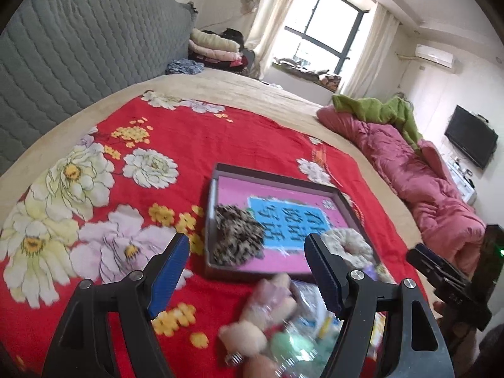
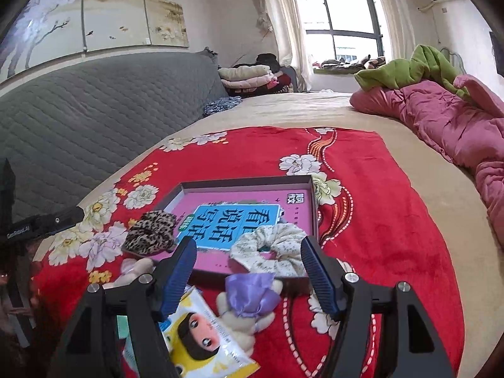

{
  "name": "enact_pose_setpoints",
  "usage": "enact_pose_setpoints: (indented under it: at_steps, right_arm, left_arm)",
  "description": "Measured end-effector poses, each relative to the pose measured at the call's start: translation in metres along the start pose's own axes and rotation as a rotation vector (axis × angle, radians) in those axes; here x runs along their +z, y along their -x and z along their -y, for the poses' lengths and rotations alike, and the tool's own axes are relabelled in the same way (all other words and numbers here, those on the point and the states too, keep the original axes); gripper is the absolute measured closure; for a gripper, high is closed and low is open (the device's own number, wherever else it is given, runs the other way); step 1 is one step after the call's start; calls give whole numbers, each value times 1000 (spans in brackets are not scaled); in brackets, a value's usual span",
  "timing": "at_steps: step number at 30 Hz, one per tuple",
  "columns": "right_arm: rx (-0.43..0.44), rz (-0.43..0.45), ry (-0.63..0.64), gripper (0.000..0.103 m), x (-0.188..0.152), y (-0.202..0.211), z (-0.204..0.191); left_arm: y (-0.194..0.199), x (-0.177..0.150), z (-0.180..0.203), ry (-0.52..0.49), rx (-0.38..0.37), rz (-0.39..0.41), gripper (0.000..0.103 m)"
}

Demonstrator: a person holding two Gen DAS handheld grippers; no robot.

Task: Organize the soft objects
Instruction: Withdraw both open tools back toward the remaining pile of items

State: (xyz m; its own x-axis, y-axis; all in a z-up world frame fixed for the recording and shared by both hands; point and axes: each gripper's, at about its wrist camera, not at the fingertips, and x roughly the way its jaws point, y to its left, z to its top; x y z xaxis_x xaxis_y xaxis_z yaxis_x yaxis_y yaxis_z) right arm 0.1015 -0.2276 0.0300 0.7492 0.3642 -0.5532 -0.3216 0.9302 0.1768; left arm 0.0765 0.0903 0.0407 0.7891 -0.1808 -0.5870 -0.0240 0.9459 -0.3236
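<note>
Both grippers hover above a red flowered blanket point(image 2: 393, 220), jaws apart and empty. Ahead of the left gripper point(image 1: 249, 275) lies a shallow tray point(image 1: 217, 176) lined with a pink book cover; ahead of the right gripper point(image 2: 249, 280) the same tray point(image 2: 245, 183) holds two scrunchies. The leopard-print scrunchie point(image 2: 149, 233) rests on the tray's near left corner, the cream scrunchie point(image 2: 271, 249) at its near right edge, just beyond the right gripper's fingertips. Nearer the camera, outside the tray, lie one plush toy with a purple bow point(image 2: 249, 296), one printed packet with a cartoon face point(image 2: 201, 340) and a second pale plush point(image 2: 134, 272). The blanket covers a beige bed point(image 2: 315, 110) with a grey quilted headboard point(image 2: 94, 110); a pink quilt point(image 2: 441, 119), a green blanket point(image 2: 406, 66) and a window point(image 2: 343, 15) lie beyond.
</note>
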Motion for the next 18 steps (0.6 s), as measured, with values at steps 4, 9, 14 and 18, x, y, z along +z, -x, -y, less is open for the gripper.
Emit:
enact_pose_setpoints:
  at_steps: [4,9,14,18]
  right_arm:
    - [14,-12,10,35,-6,8,-6]
    - [30,-27,21,35,-14,16,-12]
    - [50,-40,19,35,-20,23,-16]
    - [61,-45,13,35,-22,28,-17]
  left_arm:
    - [13,-17,19,-52,-21,-18,26]
    - [23,-38,41,-106,-44,-60,26]
    - [32,-56,55,-144,-41,-86,26]
    - [37,-64,58,-156,-50,-104,26]
